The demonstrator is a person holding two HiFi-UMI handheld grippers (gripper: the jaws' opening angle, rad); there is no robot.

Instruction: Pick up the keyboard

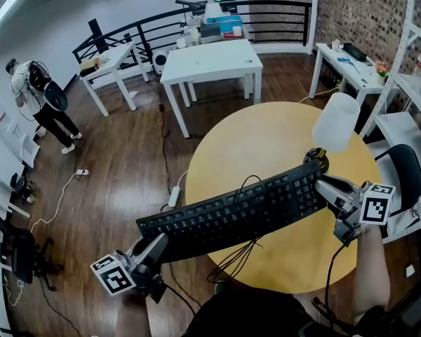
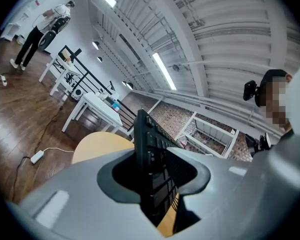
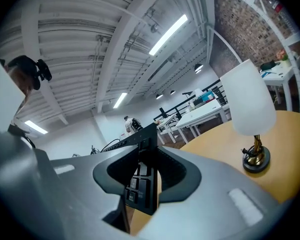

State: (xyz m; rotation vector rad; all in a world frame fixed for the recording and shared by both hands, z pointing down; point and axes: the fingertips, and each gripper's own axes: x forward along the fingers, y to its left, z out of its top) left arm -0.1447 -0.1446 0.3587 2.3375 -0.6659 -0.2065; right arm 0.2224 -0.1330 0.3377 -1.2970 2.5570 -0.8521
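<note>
The keyboard (image 1: pixel 238 213) is held up over the near edge of the round yellow surface (image 1: pixel 266 139), slanted, with its cable dangling underneath. The left claw (image 1: pixel 153 250) pinches one end and the right claw (image 1: pixel 328 187) pinches the other, both closed down onto it. A white-shaded lamp (image 1: pixel 335 121) stands near the right end.

The keyboard (image 1: pixel 238 213) is held above the table's (image 1: pixel 266 139) near edge. Its left end, past that edge, is in the left claw (image 1: pixel 158 248), and its right end is in the right claw (image 1: pixel 323 188). A lamp (image 1: pixel 335 121) stands just behind, near the right edge.
</note>
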